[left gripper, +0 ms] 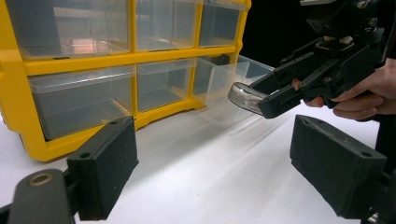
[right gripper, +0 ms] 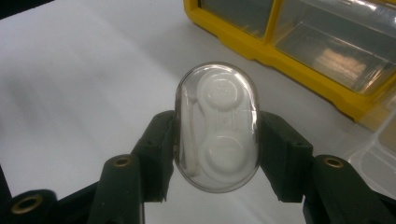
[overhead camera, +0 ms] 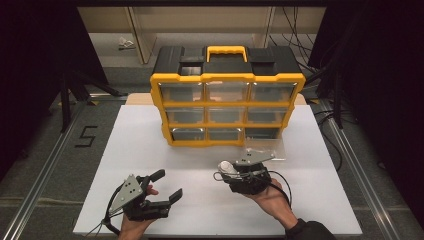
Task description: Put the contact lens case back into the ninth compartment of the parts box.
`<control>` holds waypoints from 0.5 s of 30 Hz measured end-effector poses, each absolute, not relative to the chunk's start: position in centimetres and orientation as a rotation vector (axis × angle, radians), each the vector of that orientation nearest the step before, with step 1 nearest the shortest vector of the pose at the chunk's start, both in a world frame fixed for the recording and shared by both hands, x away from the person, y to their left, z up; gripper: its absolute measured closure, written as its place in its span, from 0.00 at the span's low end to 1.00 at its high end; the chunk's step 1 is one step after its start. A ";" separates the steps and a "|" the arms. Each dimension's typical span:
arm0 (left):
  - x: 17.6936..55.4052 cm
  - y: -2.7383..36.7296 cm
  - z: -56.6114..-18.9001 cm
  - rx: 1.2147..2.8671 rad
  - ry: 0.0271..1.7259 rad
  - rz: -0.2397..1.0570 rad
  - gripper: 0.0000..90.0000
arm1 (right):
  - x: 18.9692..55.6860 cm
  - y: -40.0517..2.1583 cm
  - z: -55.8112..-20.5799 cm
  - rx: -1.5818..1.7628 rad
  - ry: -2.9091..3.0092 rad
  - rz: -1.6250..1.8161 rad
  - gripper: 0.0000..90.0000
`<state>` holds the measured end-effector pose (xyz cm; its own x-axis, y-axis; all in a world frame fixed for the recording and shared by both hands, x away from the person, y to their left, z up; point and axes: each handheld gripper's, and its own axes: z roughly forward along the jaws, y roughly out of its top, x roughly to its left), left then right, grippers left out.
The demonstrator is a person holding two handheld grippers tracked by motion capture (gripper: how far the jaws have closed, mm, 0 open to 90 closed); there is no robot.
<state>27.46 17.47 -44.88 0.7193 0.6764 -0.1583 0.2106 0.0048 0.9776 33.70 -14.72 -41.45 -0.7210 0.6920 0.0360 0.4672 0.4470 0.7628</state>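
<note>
A clear oval case (right gripper: 217,126) with a white two-cup insert is clamped by its sides in my right gripper (right gripper: 217,156), held above the white table. In the high view the right gripper (overhead camera: 227,173) holds the case (overhead camera: 226,166) in front of the yellow and black drawer organizer (overhead camera: 227,80). The organizer's bottom right clear drawer (overhead camera: 264,146) is pulled out. My left gripper (overhead camera: 168,184) stands open and empty near the table's front left. In the left gripper view its jaws are spread wide, and the case (left gripper: 245,95) shows beyond them.
The white table top (overhead camera: 150,135) has dark floor and metal rails (overhead camera: 45,170) on both sides. The organizer (left gripper: 70,65) has three rows of clear drawers, and a yellow handle (overhead camera: 226,51) sits on top. A cable (overhead camera: 280,182) trails from the right gripper.
</note>
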 end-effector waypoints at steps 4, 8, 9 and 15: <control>27.4 17.5 -44.9 1.560 0.747 0.429 0.16 | 33.8 -15.2 -41.0 1.000 2.399 1.166 0.55; 27.4 17.5 -44.9 1.560 0.747 0.430 0.16 | 33.9 -15.5 -40.7 1.005 2.387 1.180 0.55; 27.4 17.5 -44.9 1.560 0.747 0.430 0.16 | 33.9 -15.7 -40.5 1.012 2.377 1.186 0.55; 27.4 17.5 -44.9 1.560 0.747 0.430 0.16 | 34.1 -16.2 -40.0 1.018 2.349 1.206 0.55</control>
<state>27.43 17.47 -44.86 0.7170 0.6798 -0.1541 0.2074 0.0029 0.9782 34.08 -16.22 -40.04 -0.6994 0.7133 0.0445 0.4519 0.3931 0.8008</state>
